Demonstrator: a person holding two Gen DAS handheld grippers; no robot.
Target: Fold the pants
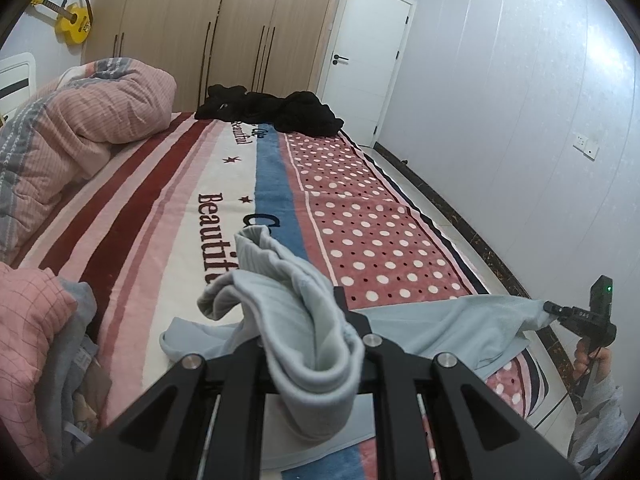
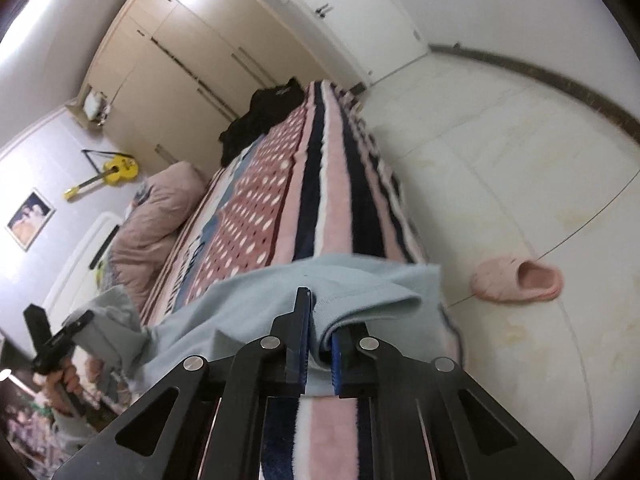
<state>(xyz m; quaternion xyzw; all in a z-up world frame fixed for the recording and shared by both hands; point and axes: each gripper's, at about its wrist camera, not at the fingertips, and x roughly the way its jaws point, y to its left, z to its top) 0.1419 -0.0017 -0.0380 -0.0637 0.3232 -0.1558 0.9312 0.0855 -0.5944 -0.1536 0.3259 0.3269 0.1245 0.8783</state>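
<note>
Light blue pants [image 1: 452, 322] lie across the near end of the bed, stretched between both grippers. My left gripper [image 1: 320, 320] is shut on a bunched end of the pants, which folds over and hides its left finger. At the far right of that view my right gripper [image 1: 554, 309] pinches the other end at the bed's edge. In the right wrist view the right gripper [image 2: 320, 320] is shut on a fold of the pants [image 2: 256, 300], cloth draping over its right finger. The left gripper [image 2: 82, 322] shows at the far left, held by a hand, with cloth in it.
The bed carries a striped and dotted blanket [image 1: 360, 216]. A pink quilt [image 1: 80, 128] is heaped at the left and black clothes [image 1: 272, 110] lie at the far end. A pink slipper [image 2: 516, 278] sits on the tiled floor to the bed's right. Wardrobes and a white door [image 1: 364, 60] stand behind.
</note>
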